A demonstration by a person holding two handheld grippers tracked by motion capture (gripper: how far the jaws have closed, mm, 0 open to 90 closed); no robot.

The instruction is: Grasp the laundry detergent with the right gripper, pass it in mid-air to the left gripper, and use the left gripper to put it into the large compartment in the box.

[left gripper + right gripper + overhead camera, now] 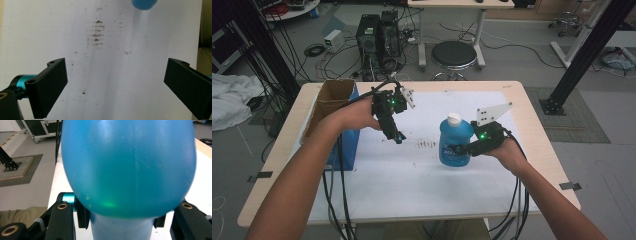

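**Blue bottle gripped, box waiting beyond the free gripper**

The blue bottle (455, 141) with its white cap (454, 118) is being clamped at its narrow waist by the right gripper (460, 149), and appears to be hanging just clear of the white table cover (412, 175). The left gripper (398, 136) is being held with jaws spread wide and nothing between them; the bottle's base is showing just ahead of it. The cardboard box (332, 100) is sitting behind that left gripper. The squeeze is best being kept firm and the bottle upright, since a rounded body could slip.
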